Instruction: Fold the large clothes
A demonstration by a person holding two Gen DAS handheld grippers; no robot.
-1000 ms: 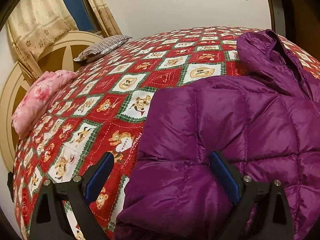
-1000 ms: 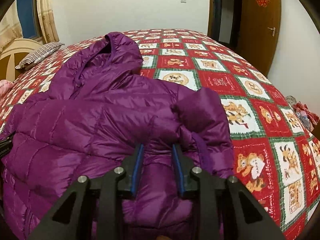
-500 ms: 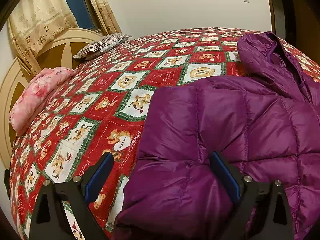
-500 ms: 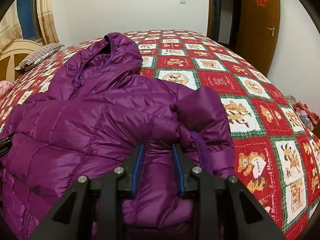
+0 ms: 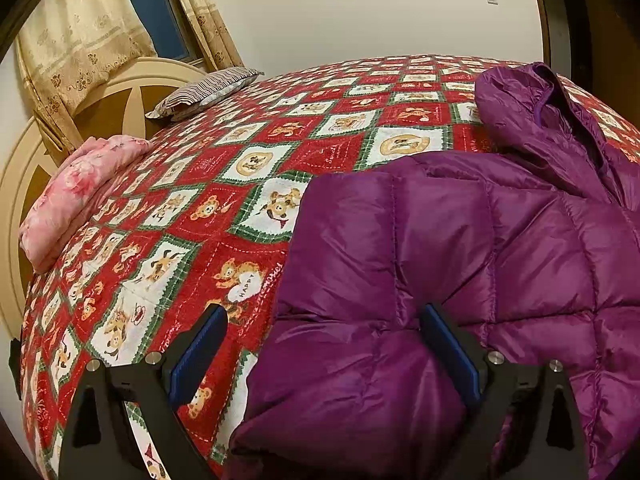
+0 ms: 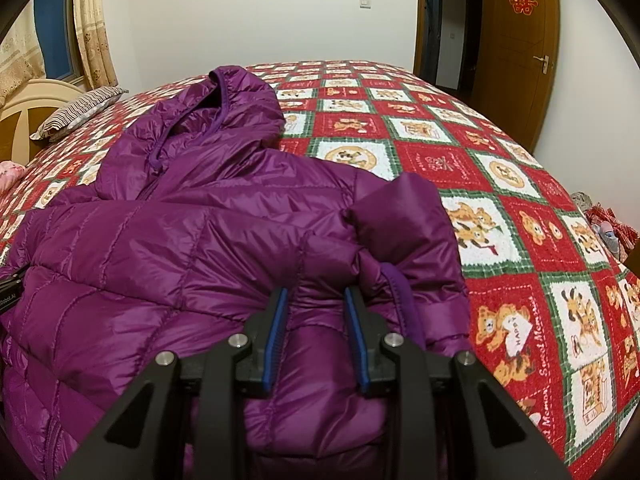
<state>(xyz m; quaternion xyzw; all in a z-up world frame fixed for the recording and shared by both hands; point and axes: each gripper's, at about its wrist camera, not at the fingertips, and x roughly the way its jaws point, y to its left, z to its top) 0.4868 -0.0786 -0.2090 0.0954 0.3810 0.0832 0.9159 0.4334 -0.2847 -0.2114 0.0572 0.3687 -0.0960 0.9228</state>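
A purple hooded down jacket (image 5: 460, 248) lies spread on a bed with a red bear-patterned bedspread (image 5: 248, 168). My left gripper (image 5: 324, 312) is open wide at the jacket's near left edge. Its right finger rests against the puffy fabric and its left finger hangs over the bedspread. In the right wrist view the jacket (image 6: 180, 248) lies with its hood (image 6: 236, 104) pointing away and a sleeve (image 6: 404, 216) folded in over the body. My right gripper (image 6: 316, 292) is shut on a fold of the jacket near that sleeve's cuff.
A pink pillow (image 5: 76, 188) and a striped pillow (image 5: 204, 90) lie by the round headboard (image 5: 100, 112) on the left. The bedspread (image 6: 500, 168) is bare to the jacket's right. A wooden door (image 6: 516, 48) stands beyond the bed, with clutter (image 6: 608, 228) on the floor.
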